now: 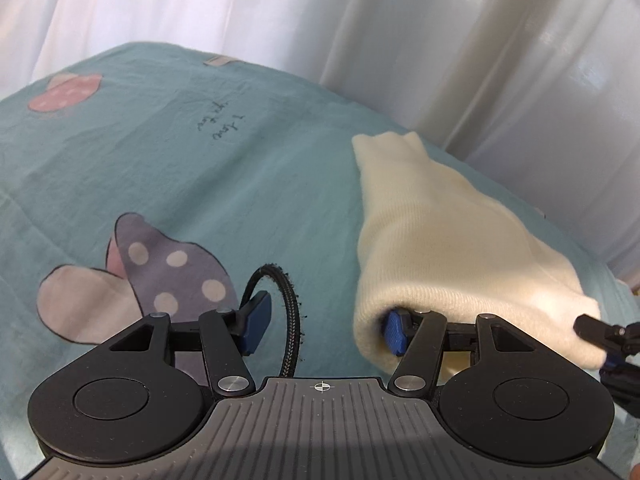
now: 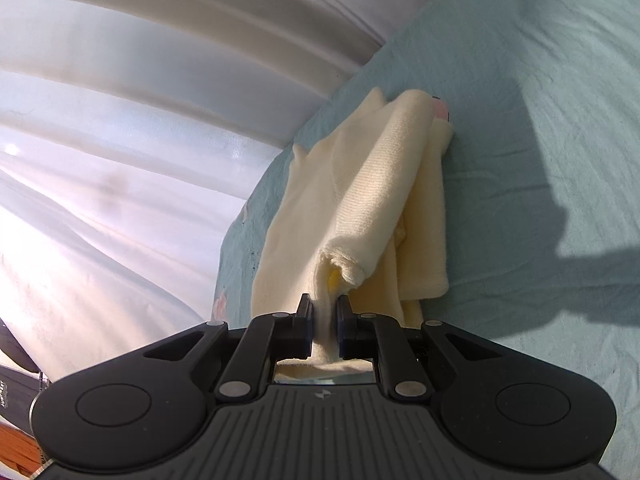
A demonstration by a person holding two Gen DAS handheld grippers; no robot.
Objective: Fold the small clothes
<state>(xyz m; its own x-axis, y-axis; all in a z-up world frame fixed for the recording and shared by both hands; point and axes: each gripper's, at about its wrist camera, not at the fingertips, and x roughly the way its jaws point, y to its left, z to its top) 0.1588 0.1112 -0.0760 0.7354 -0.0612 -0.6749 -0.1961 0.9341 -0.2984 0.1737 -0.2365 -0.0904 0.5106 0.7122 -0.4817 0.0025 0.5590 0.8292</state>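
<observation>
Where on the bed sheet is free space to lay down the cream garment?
Free: the teal bed sheet left of the cream garment, between the purple bow print and the handwriting print. Crowded: the sheet's right edge by the white curtain, where the garment lies and both hand-held grippers work.

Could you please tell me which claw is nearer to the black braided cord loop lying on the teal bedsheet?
Left. The left claw stands open with the black braided cord loop between its fingers, beside the left one; the right claw is clamped on the cream knitted garment, apart from it.
</observation>
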